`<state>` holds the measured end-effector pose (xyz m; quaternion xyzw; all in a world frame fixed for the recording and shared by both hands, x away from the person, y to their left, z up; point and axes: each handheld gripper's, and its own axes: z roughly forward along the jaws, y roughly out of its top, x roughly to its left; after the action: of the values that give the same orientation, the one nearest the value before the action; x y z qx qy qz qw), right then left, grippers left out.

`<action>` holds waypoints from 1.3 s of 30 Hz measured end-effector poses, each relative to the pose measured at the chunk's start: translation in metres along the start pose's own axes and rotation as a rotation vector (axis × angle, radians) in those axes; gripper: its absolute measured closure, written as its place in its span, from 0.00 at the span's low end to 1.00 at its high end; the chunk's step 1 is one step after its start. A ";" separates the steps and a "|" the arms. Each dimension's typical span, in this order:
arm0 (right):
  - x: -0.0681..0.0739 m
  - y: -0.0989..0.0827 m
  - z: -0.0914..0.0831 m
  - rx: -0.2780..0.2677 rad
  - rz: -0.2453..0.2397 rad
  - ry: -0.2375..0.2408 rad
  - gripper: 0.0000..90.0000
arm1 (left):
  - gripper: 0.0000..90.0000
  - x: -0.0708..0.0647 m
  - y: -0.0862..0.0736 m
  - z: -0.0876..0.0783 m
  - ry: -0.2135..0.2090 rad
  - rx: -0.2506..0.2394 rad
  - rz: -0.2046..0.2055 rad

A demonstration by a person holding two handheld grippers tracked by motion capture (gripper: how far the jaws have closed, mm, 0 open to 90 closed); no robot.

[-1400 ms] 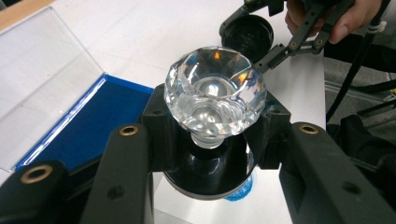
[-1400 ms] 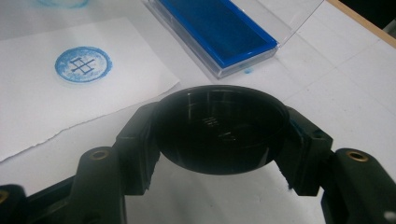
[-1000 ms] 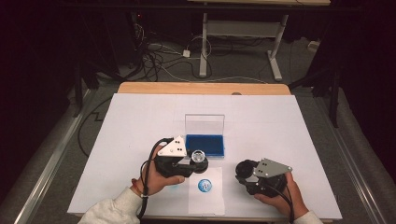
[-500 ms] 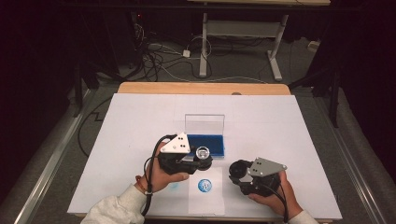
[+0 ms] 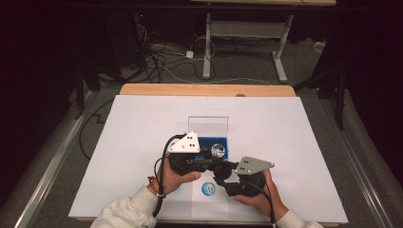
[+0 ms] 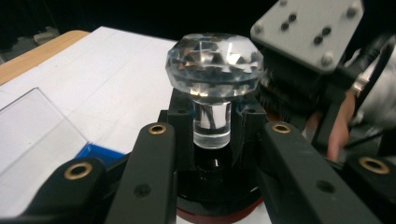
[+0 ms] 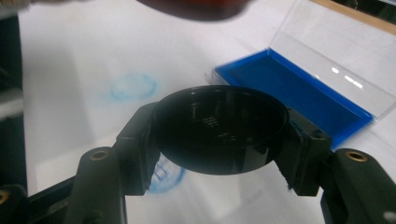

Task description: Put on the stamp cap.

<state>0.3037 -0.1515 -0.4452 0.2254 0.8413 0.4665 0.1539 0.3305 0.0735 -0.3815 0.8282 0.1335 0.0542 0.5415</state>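
Note:
A stamp with a faceted crystal knob point(image 6: 214, 58) point(image 5: 218, 151) and a black base point(image 6: 215, 186) sits between the jaws of my left gripper point(image 6: 215, 140) point(image 5: 215, 161). Those jaws have just closed tighter and are shut on the base. My right gripper point(image 7: 219, 140) point(image 5: 221, 175) is shut on a round black cap point(image 7: 219, 133), held level just to the right of and below the stamp. The stamp's reddish underside point(image 7: 196, 7) shows above the cap. Both are above the white paper point(image 5: 142, 142), in front of the blue ink pad box point(image 5: 208, 143).
The blue box point(image 7: 299, 100) lies open with its clear lid point(image 5: 208, 126) point(image 7: 327, 42) standing behind it. Round blue stamp prints point(image 5: 207, 188) point(image 7: 133, 86) mark the paper near the front edge. A wooden table edge point(image 5: 204, 90) runs along the far side.
My right gripper has moved left with the black cap, up close to the left gripper. The left gripper and its stamp have shifted slightly to the right.

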 end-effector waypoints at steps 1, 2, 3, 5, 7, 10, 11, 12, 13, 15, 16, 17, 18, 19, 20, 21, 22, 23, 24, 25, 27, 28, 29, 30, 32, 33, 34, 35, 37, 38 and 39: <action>0.001 0.001 0.002 -0.006 -0.001 0.000 0.43 | 0.80 0.000 0.000 0.001 -0.005 0.001 -0.003; 0.002 0.003 0.003 0.001 -0.016 -0.002 0.43 | 0.80 0.001 -0.002 0.002 -0.012 0.012 -0.002; 0.003 0.005 0.005 0.010 -0.045 -0.016 0.43 | 0.80 0.000 -0.004 0.004 -0.020 0.010 0.002; 0.000 0.006 0.006 -0.005 -0.034 -0.020 0.43 | 0.80 0.000 -0.007 0.006 -0.025 0.022 0.001; -0.002 0.008 0.004 -0.034 -0.016 0.002 0.43 | 0.80 0.001 -0.009 0.007 -0.018 0.004 -0.003; 0.000 0.010 0.001 -0.084 0.011 0.039 0.42 | 0.80 0.000 -0.012 0.007 -0.032 -0.039 0.003; 0.001 0.010 0.001 -0.095 0.020 0.059 0.42 | 0.80 0.000 -0.013 0.007 -0.035 -0.058 0.007; 0.002 0.010 0.001 -0.099 0.031 0.063 0.42 | 0.80 -0.001 -0.014 0.007 -0.035 -0.077 0.008; 0.002 0.010 0.001 -0.114 0.053 0.077 0.42 | 0.80 -0.001 -0.015 0.008 -0.031 -0.085 0.005; 0.002 0.009 0.001 -0.134 0.072 0.091 0.42 | 0.80 -0.002 -0.018 0.009 -0.029 -0.106 0.008; 0.002 0.009 0.000 -0.147 0.078 0.098 0.43 | 0.80 -0.003 -0.019 0.010 -0.029 -0.115 0.011; 0.001 0.009 -0.001 -0.160 0.089 0.101 0.43 | 0.80 -0.003 -0.020 0.010 -0.025 -0.124 0.016; 0.000 0.009 -0.002 -0.167 0.101 0.106 0.42 | 0.80 -0.004 -0.022 0.011 -0.030 -0.135 0.016; -0.001 0.009 -0.003 -0.181 0.113 0.114 0.42 | 0.80 -0.004 -0.023 0.011 -0.028 -0.146 0.013; -0.001 0.009 -0.004 -0.181 0.120 0.117 0.43 | 0.80 -0.004 -0.024 0.012 -0.026 -0.155 0.013; -0.001 0.008 -0.004 -0.181 0.123 0.117 0.43 | 0.80 -0.005 -0.025 0.012 -0.027 -0.165 0.017; -0.001 0.008 -0.004 -0.182 0.126 0.122 0.43 | 0.80 -0.005 -0.027 0.012 -0.027 -0.179 0.017; -0.001 0.008 -0.004 -0.183 0.127 0.126 0.43 | 0.80 -0.005 -0.028 0.012 -0.029 -0.188 0.011; -0.001 0.009 -0.005 -0.183 0.127 0.122 0.43 | 0.80 -0.005 -0.028 0.012 -0.035 -0.195 0.009; 0.000 0.009 -0.005 -0.185 0.124 0.122 0.43 | 0.80 -0.005 -0.029 0.011 -0.037 -0.202 0.009; 0.000 0.009 -0.007 -0.186 0.128 0.120 0.43 | 0.80 -0.006 -0.029 0.012 -0.041 -0.202 0.010; 0.001 0.009 -0.007 -0.184 0.123 0.120 0.43 | 0.80 -0.005 -0.029 0.012 -0.046 -0.204 0.006; 0.001 0.009 -0.007 -0.184 0.126 0.120 0.43 | 0.80 -0.005 -0.030 0.011 -0.048 -0.208 -0.001; 0.002 0.009 -0.008 -0.185 0.125 0.113 0.43 | 0.81 -0.004 -0.030 0.011 -0.056 -0.212 -0.011; 0.001 0.008 -0.008 -0.189 0.136 0.118 0.43 | 0.81 -0.003 -0.031 0.011 -0.060 -0.217 -0.022; 0.002 0.008 -0.008 -0.187 0.136 0.113 0.43 | 0.81 -0.010 -0.031 0.015 -0.075 -0.278 -0.108; 0.003 0.009 -0.008 -0.185 0.134 0.109 0.43 | 0.81 -0.011 -0.030 0.016 -0.075 -0.287 -0.119; 0.003 0.008 -0.008 -0.189 0.131 0.110 0.43 | 0.81 -0.003 -0.031 0.010 -0.068 -0.217 -0.021; 0.003 0.008 -0.009 -0.194 0.135 0.108 0.43 | 0.81 -0.002 -0.033 0.010 -0.075 -0.227 -0.036; 0.003 0.008 -0.009 -0.194 0.136 0.109 0.43 | 0.81 -0.002 -0.033 0.010 -0.081 -0.233 -0.039; 0.004 0.008 -0.009 -0.197 0.136 0.111 0.43 | 0.81 -0.002 -0.034 0.010 -0.080 -0.236 -0.044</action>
<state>0.2982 -0.1526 -0.4340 0.2397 0.7814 0.5681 0.0963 0.3255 0.0770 -0.4163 0.7572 0.1227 0.0247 0.6410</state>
